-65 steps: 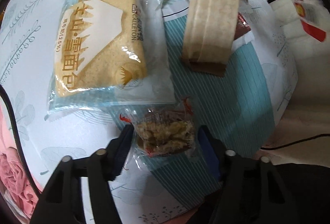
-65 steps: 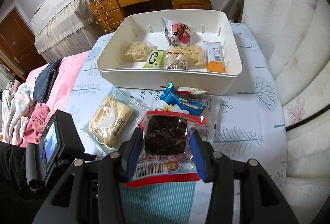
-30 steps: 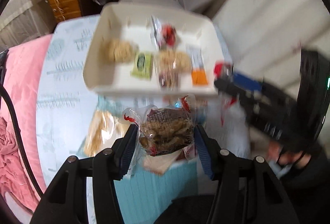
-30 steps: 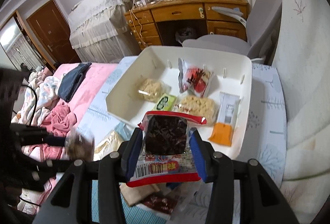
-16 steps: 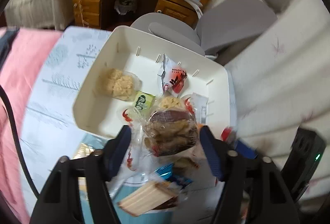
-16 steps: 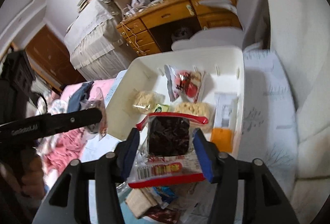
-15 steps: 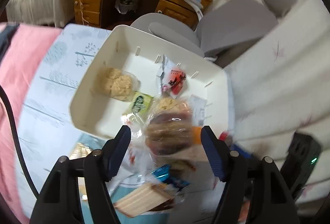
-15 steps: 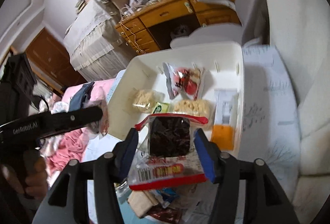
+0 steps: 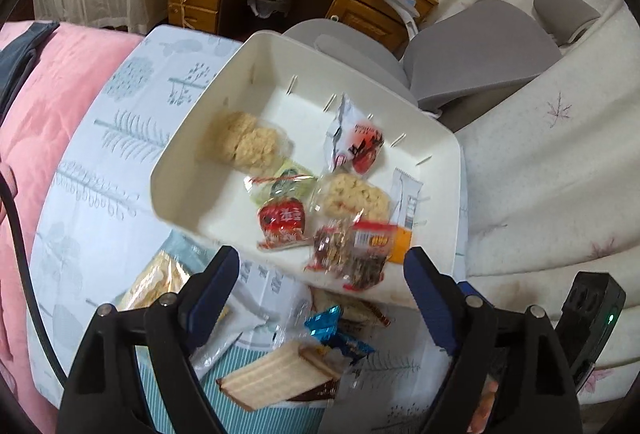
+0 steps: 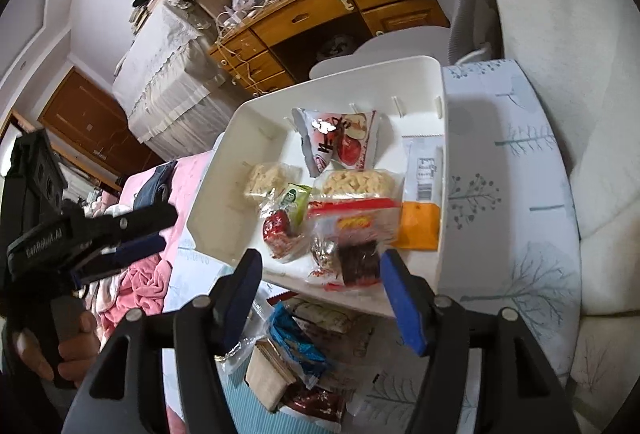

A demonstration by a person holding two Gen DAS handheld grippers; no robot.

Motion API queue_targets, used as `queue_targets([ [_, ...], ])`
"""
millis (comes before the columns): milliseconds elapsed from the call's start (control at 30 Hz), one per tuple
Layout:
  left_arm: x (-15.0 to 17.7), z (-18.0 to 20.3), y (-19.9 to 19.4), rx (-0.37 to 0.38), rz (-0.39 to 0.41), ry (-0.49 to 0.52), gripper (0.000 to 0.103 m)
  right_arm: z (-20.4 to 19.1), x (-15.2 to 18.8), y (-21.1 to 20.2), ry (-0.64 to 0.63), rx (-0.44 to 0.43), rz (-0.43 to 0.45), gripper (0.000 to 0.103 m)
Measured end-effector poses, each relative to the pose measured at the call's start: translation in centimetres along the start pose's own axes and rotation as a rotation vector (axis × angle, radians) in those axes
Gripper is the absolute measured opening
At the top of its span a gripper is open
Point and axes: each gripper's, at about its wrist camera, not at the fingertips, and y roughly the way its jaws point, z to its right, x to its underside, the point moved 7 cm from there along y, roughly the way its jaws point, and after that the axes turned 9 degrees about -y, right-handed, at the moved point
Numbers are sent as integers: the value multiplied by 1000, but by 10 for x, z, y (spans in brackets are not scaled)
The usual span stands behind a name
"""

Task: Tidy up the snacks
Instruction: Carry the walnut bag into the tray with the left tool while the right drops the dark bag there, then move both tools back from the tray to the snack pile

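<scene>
While its jaws are opening, the left hand-held gripper [image 9: 320, 294] hangs over the near rim of the white tray [image 9: 200, 138] with nothing between its pads; a dark snack packet [image 9: 348, 254] and a red-labelled packet [image 9: 282, 222] lie in the tray just ahead of it, and a wafer block [image 9: 276, 374] lies on the bench below it.

From the right wrist, the right hand-held gripper [image 10: 320, 298] also has its jaws opening and holds nothing; the dark packet with a red top [image 10: 352, 238] lies in the tray just ahead, clear of both pads. Far to its left, a hand [image 10: 60, 346] carries the other hand-held gripper.
</scene>
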Motion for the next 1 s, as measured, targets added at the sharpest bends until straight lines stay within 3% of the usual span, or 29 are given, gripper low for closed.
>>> queue_targets([
  [367,51,-49,-16,-15,-76,21,83,1,34,-13,149,67,-54,63],
  [533,61,-75,-31,-22,-100,42,83,1,66,-14,288,123,-98,63],
  [700,68,-101,-48,-29,-131,99,83,-2,105,-16,486,164,-132,63],
  [1000,78,-139,-66,-15,-201,279,84,-33,151,-19,686,244,-75,65],
])
